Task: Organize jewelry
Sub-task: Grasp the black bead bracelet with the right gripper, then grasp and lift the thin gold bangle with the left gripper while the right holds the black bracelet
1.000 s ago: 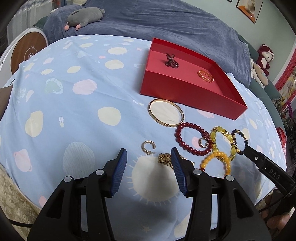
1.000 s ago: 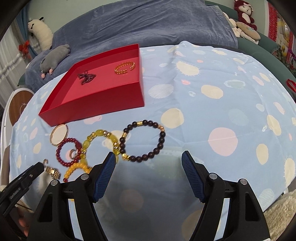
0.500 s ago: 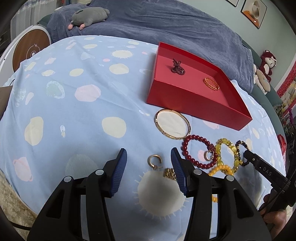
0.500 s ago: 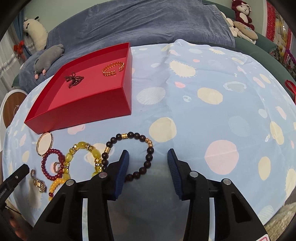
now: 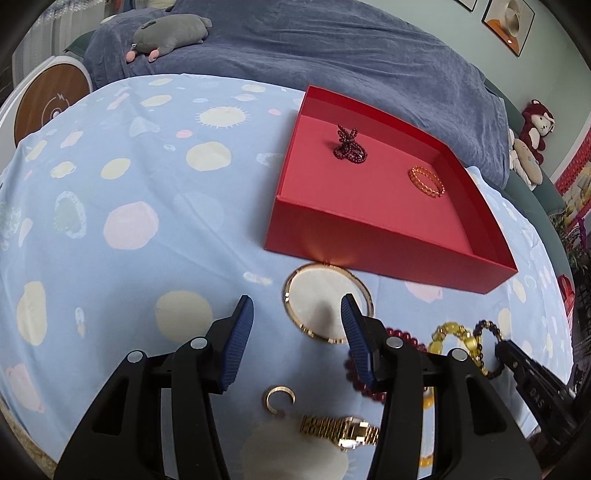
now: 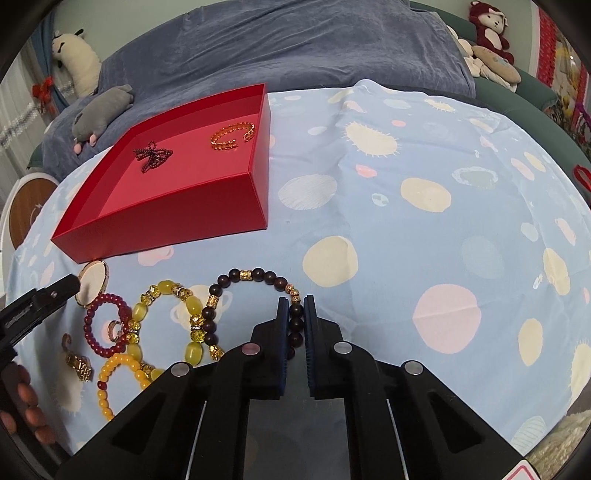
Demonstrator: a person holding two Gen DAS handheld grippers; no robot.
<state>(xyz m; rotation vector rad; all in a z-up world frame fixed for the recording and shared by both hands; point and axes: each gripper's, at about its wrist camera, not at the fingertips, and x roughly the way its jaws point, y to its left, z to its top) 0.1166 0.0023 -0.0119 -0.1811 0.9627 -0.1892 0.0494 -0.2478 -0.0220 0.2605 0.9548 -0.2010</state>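
The dark bead bracelet (image 6: 258, 314), lying flat on the cloth, is pinched at its near-right arc by the clenched right gripper (image 6: 295, 325). The red box (image 6: 192, 206) is seen ahead and to the left of these jaws. The left gripper (image 5: 297, 332) is held released above the gold bangle (image 5: 327, 302).

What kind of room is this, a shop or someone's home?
Most likely a home, a bedroom or living room. A blue blanket covers soft furniture behind the table, plush toys sit along it, and framed pictures hang on the wall.
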